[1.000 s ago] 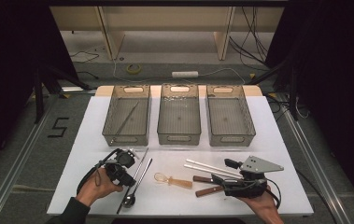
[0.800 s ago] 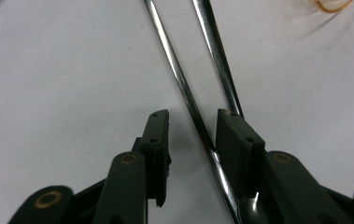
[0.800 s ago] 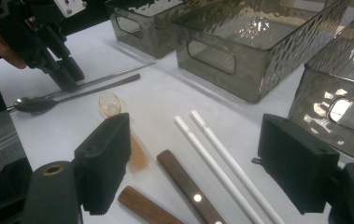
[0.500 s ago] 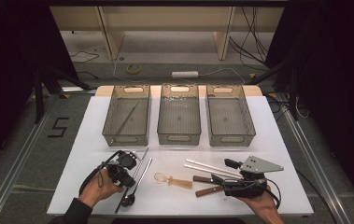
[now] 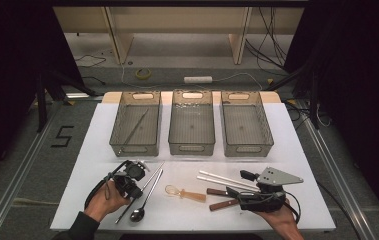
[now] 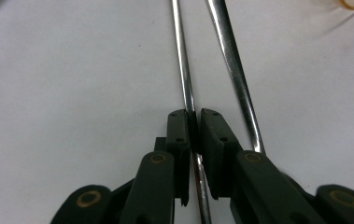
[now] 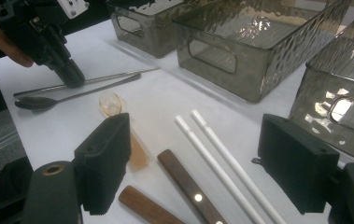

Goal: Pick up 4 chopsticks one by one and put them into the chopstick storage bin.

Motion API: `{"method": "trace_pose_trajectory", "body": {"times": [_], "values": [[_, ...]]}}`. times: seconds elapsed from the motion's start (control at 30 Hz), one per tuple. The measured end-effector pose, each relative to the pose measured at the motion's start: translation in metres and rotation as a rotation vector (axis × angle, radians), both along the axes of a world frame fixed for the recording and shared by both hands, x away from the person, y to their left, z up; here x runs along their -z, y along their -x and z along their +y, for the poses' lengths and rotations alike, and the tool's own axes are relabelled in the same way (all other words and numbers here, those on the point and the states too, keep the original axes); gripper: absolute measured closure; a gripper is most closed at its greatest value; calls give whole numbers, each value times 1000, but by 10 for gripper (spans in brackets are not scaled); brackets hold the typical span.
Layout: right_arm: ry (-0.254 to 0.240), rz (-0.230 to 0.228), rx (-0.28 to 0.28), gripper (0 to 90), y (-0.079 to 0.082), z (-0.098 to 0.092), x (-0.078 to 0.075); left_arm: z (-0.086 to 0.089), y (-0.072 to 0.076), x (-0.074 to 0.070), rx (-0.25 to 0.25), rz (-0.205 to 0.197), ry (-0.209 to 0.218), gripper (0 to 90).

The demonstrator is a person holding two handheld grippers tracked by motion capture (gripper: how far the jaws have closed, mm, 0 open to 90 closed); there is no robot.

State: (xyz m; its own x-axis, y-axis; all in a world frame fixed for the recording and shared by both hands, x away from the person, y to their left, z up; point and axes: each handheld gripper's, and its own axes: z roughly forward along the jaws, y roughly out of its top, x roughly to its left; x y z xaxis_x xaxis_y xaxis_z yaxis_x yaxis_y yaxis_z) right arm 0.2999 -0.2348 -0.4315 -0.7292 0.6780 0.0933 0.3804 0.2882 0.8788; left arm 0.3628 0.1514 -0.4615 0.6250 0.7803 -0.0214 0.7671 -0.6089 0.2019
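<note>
A: What is recorded for the left gripper (image 5: 136, 186)?

B: It is seen at the lower left of the high view, held in a hand (image 5: 108, 200) that comes in from the bottom edge. Its jaws have just been closing, and in the left gripper view they are pressed on a thin metal rod (image 6: 184, 79) that runs straight up the frame from between the pads. The rod is still lying on the white desk (image 5: 277, 135).

A: And what lies next to the rod?

B: A metal spoon (image 5: 144, 200) is noted just beside it, on its right in the high view, with the bowl toward the bottom edge. In the left gripper view its handle (image 6: 233, 70) runs up the frame to the right of the rod, outside the jaws.

A: The right gripper (image 7: 207, 168)?

B: It is held at the lower right of the high view. In the right gripper view its jaws are seen standing wide apart with nothing between the pads. Beyond them, two white sticks (image 7: 221, 158) and two wooden handles (image 7: 184, 179) are seen on the desk, and an amber plastic spoon (image 7: 111, 105) left of centre.

A: Anything at the far side?

B: Three clear bins (image 5: 192, 127) are set in a row across the middle of the high view. A thin metal rod is noted in the left one (image 5: 136, 127).
</note>
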Motion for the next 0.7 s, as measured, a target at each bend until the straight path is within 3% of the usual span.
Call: {"method": "trace_pose_trajectory", "body": {"times": [0.33,0.5,0.7], "values": [[1,2,-2,267,0,0,0,0,-1,0,-4,0,-3,846],[2,2,-2,267,0,0,0,3,-1,-1,2,-37,-12,849],[1,1,-2,267,0,0,0,9,-2,-9,11,-65,18,850]]}}
